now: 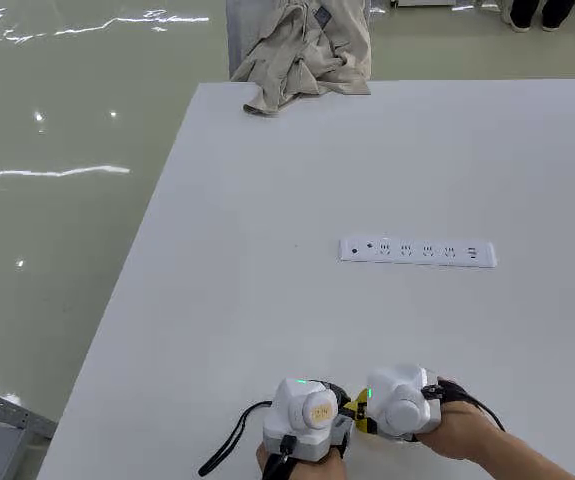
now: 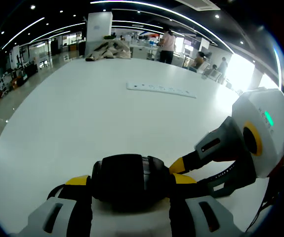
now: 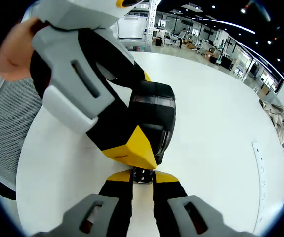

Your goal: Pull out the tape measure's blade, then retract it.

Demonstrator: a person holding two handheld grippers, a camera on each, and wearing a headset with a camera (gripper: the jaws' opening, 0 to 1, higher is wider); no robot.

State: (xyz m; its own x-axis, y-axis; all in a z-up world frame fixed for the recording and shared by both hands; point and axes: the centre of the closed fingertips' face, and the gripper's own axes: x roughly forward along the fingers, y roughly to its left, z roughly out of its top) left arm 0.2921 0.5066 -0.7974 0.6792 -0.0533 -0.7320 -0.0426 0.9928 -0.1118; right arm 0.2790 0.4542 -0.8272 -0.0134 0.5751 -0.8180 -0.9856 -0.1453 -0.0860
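The tape measure is a black case, and my left gripper is shut on it between its yellow-tipped fingers. In the right gripper view the case lies straight ahead, low over the white table. My right gripper is shut on the small blade hook at the case's mouth. Almost no blade shows outside the case. In the head view both grippers sit side by side at the table's near edge, with the tape measure between them.
A white power strip lies mid-table, beyond the grippers. A crumpled beige garment sits at the far edge. The table's left edge drops to a glossy floor. A black cord trails left of the left gripper.
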